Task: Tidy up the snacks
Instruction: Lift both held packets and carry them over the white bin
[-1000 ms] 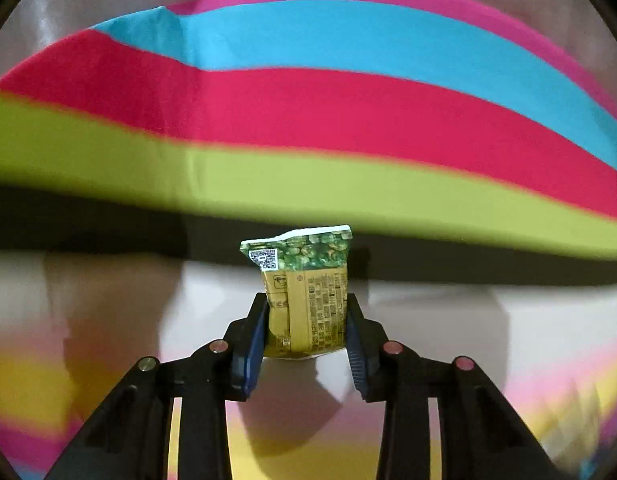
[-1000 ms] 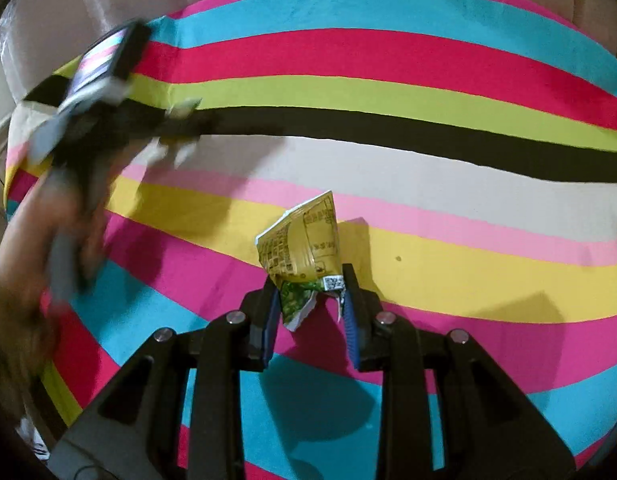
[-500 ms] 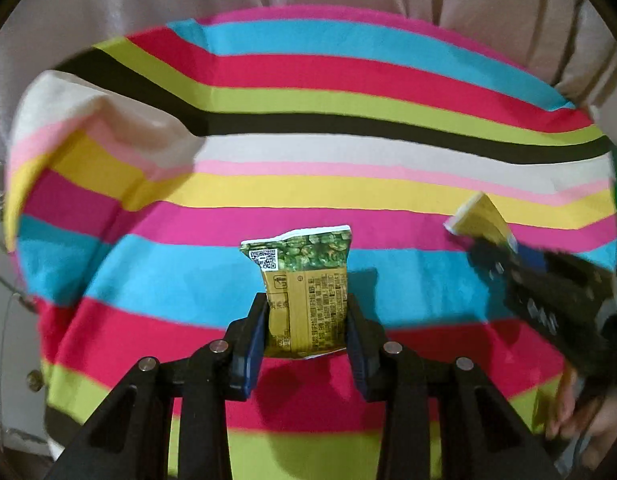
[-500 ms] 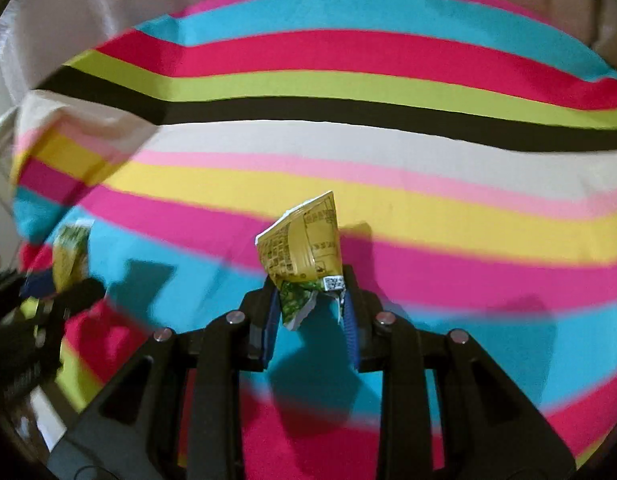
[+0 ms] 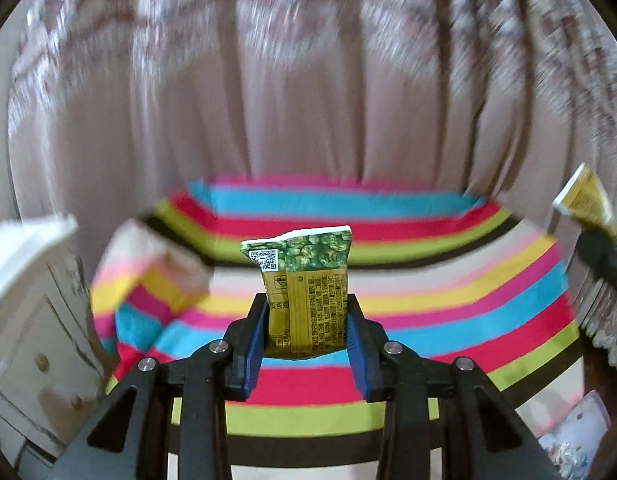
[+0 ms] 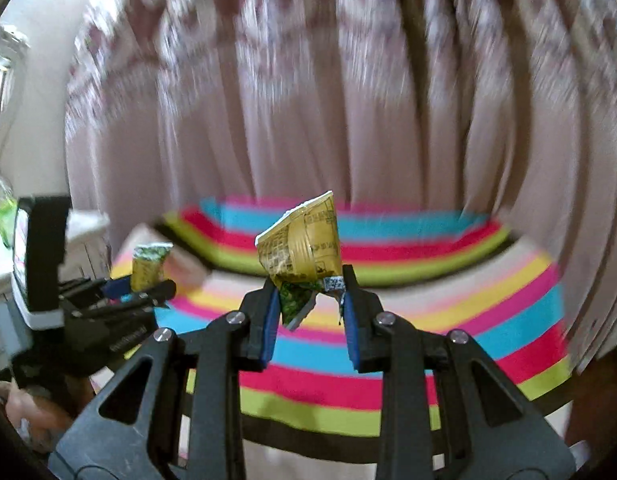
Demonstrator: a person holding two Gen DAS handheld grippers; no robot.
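You've got a packet in each hand, both mid-carry, no drop-off spot in view. Your left gripper (image 5: 306, 320) is narrowed on a green-and-gold snack packet (image 5: 304, 292), blue pads pressing its lower half from both sides, packet upright, QR corner at top left, flat and uncrumpled. Your right gripper (image 6: 310, 308) is pinched on a second snack packet (image 6: 304, 252) of the same kind, this one crumpled and tilted, gold back panel up, green end squashed down between the pads. Both packets are in the air above the striped bedspread (image 5: 448, 292), touching nothing but the pads. From the right wrist view the left gripper sits at the left edge with its packet sticking up; from the left wrist view the other packet shows at the far right edge, so your hands are well apart. A pale curtain (image 5: 308, 100) hangs behind the bed, a white dresser (image 5: 32, 320) stands at the left. Frames are blurred. Step reads as transport after pick-up; the task looks early to mid, can't tell how many snacks are left. Next move calls for finding the container or pile, which neither view shows, then lowering one packet at a time and opening only once it's resting. Right-hand grip is on a crushed corner, so that one could slip or twist.
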